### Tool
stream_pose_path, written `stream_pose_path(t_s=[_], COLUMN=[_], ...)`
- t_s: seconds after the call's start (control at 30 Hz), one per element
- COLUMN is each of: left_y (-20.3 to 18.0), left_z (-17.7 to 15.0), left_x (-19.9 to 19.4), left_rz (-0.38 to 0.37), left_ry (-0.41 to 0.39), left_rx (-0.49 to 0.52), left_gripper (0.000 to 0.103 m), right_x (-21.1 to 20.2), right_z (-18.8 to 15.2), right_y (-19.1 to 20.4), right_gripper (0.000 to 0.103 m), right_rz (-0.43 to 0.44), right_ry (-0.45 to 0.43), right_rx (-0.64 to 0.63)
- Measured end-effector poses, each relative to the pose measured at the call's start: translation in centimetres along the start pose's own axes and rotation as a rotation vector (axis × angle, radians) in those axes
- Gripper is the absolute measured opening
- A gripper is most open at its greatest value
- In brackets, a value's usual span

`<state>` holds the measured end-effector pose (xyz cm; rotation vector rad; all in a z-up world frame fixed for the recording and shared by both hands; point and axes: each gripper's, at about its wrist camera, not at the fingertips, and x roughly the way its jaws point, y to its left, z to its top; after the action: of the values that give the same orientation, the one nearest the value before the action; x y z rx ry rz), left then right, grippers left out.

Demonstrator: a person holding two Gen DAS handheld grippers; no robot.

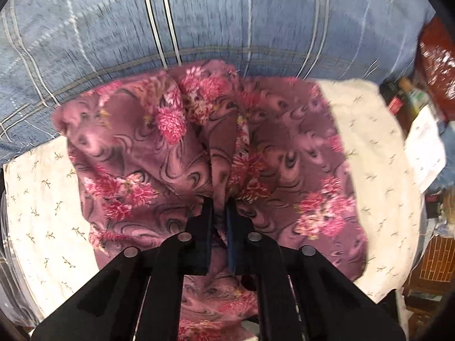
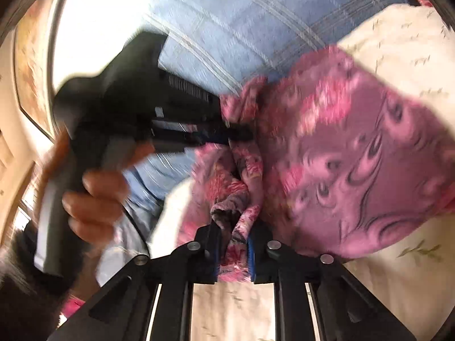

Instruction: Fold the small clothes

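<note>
A small purple garment with pink flowers point(image 1: 284, 147) is held up over a cream cloth with small sprigs point(image 1: 378, 147). My left gripper point(image 1: 219, 201) is shut on a bunched fold of the garment. My right gripper point(image 2: 234, 237) is shut on another bunched edge of the same garment point(image 2: 355, 147). In the right wrist view the left gripper point(image 2: 241, 135) reaches in from the left, held by a hand point(image 2: 93, 199), and pinches the garment's upper edge. The views are motion-blurred.
A blue checked cloth point(image 1: 213, 14) lies behind the garment and also shows in the right wrist view point(image 2: 227, 28). Bottles and clutter point(image 1: 412, 99) stand at the right edge. A bright window point(image 2: 99, 22) is at upper left.
</note>
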<state>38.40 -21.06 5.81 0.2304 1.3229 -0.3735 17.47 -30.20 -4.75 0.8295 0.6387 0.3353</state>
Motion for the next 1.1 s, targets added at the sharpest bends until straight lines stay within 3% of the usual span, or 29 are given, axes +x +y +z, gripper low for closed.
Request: stream_pose_path(t_s=[0.1, 0.17, 0.27, 0.37, 0.47, 0.57, 0.63, 0.7, 0.77, 0.83, 0.97, 1.1], left_y=[-1.1, -2.7, -5.6, -6.8, -3.6, 0.1, 4.0, 8.0, 11.1, 13.5, 16.2, 16.3], left_z=[-0.1, 0.0, 0.1, 0.1, -0.5, 0.1, -0.3, -1.2, -2.0, -2.3, -3.1, -3.3], left_x=[-2.2, -3.2, -3.1, -1.1, -0.7, -2.4, -3.8, -4.6, -4.6, -4.0, -2.2, -1.1], left_rz=[-0.069, -0.157, -0.216, -0.246, -0.269, -0.273, -0.28, -0.27, -0.256, -0.262, -0.361, -0.419], left_ry=[-0.052, -0.068, -0.073, -0.046, -0.045, -0.112, -0.165, -0.21, -0.217, -0.204, -0.16, -0.141], left_rx=[-0.002, 0.003, 0.042, 0.022, -0.056, -0.134, -0.212, -0.289, -0.339, -0.389, -0.464, -0.446], left_gripper=[0.005, 0.004, 0.004, 0.005, 0.005, 0.012, 0.033, 0.046, 0.046, 0.046, 0.046, 0.046], right_x=[-3.0, -4.8, -7.1, -7.4, -5.7, -6.3, -7.5, -9.4, -10.4, -9.3, -2.4, 3.5], right_z=[1.0, 1.5, 1.9, 2.1, 1.5, 1.8, 2.2, 2.5, 4.0, 6.2, 12.5, 15.3], right_y=[0.4, -0.2, -2.4, -5.8, -8.0, -7.2, -6.3, -5.4, -4.2, -3.1, -2.5, -3.9], right_gripper=[0.011, 0.01, 0.01, 0.011, 0.011, 0.017, 0.02, 0.02, 0.022, 0.034, 0.046, 0.046], right_rz=[0.026, 0.016, -0.024, -0.08, -0.108, -0.138, -0.198, -0.228, -0.192, -0.135, -0.04, -0.101], right_ry=[-0.089, -0.139, -0.201, -0.19, -0.112, -0.126, -0.18, -0.264, -0.322, -0.275, -0.019, 0.096], right_rx=[0.011, 0.033, 0.103, 0.216, 0.295, 0.257, 0.231, 0.203, 0.159, 0.092, 0.042, 0.083])
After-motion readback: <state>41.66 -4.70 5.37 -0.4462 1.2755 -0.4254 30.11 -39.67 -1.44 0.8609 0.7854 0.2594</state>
